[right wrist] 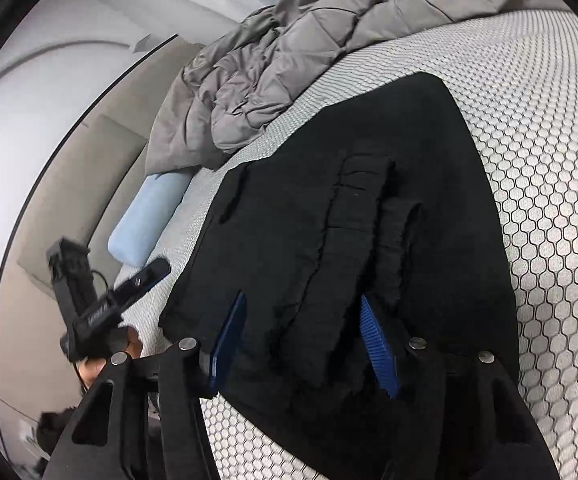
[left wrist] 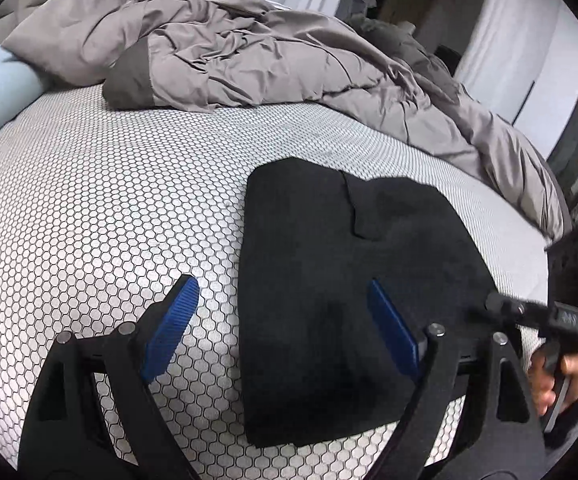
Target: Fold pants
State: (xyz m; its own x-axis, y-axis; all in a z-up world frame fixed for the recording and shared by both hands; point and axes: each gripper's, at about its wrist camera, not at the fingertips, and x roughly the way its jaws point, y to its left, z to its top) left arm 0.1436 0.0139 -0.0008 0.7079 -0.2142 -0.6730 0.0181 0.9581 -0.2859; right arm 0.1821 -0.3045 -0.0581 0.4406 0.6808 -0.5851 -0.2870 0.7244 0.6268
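Black pants (right wrist: 353, 216) lie between the right gripper's (right wrist: 303, 344) half-parted jaws, unclamped; left gripper (left wrist: 285, 320) gapes, straddling their edge to grab.

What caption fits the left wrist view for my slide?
Left gripper jaws open over the near edge of folded black pants on a honeycomb-patterned bed, grey duvet behind.
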